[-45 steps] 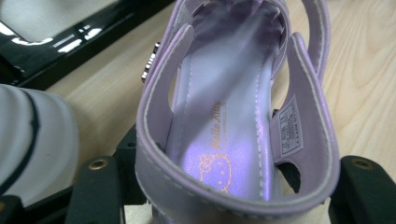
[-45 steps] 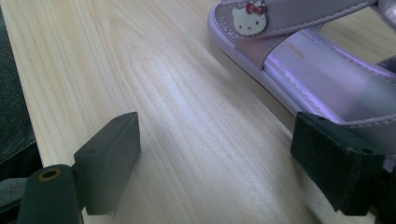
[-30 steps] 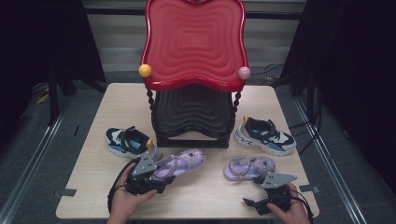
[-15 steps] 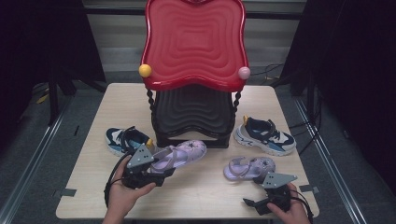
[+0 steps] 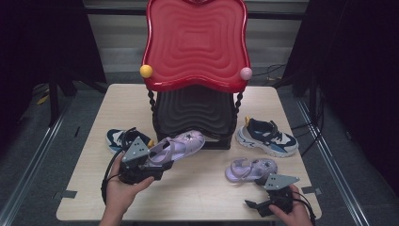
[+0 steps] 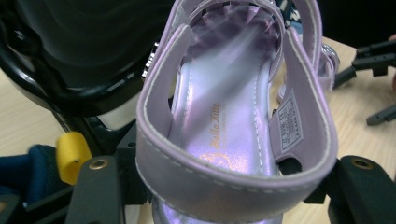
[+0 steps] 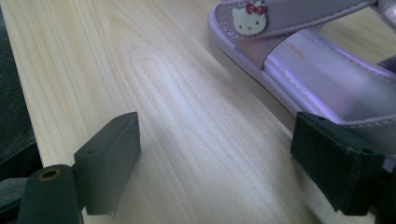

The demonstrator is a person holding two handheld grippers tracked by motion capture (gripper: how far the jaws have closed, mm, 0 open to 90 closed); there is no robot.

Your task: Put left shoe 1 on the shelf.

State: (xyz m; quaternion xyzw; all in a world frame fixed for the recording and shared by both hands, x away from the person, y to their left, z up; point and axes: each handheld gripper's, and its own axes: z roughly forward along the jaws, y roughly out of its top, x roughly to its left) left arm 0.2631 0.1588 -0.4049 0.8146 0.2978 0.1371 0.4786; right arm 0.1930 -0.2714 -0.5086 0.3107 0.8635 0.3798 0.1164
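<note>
Lilac strappy sandal [image 5: 176, 147], shiny insole, heel clamped in left gripper [image 5: 141, 167], right gripper [image 5: 273, 203] agape.

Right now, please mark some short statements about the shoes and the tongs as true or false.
1. The left tongs grip a purple sandal by its heel strap. True.
2. The second purple sandal sits on the black shelf. False: it lies on the table.
3. The right tongs are open, holding nothing. True.
4. Both sneakers lie right of the rack. False: one sneaker is left, the other sneaker right.
</note>
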